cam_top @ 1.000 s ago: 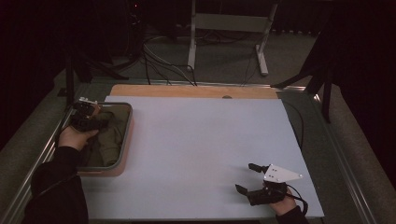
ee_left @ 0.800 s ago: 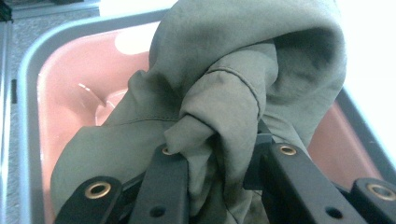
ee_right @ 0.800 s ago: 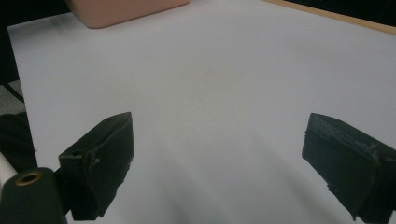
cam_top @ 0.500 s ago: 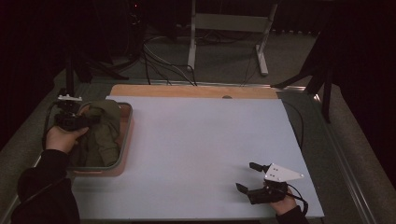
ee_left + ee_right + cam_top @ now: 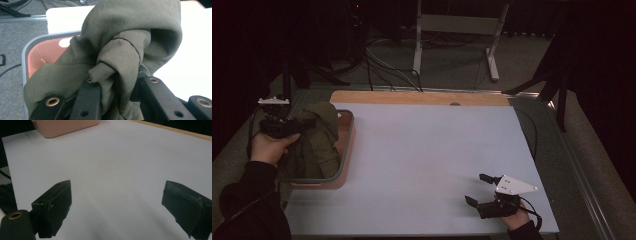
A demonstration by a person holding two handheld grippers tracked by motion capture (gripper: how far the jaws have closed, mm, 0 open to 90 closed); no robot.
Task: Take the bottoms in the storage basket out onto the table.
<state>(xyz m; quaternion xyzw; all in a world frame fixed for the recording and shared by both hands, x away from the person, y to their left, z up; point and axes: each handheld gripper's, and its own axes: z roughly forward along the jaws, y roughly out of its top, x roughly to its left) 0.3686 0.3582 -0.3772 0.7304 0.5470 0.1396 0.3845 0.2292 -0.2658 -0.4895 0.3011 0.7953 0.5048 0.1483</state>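
Now L gripper point(image 5: 117, 100) jaws tight on olive cloth point(image 5: 120, 45), R gripper point(image 5: 117, 207) jaws wide, empty

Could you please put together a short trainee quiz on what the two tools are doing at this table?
1. True or false: the left tool is shut on the olive garment.
2. Where does the rest of the garment lie? A) on the white table top B) in the pink tray C) on the floor
3. Fill in: the right tool rests with its jaws ____ above the white table top.

Key: 1 true; 2 B; 3 open, with nothing between them.
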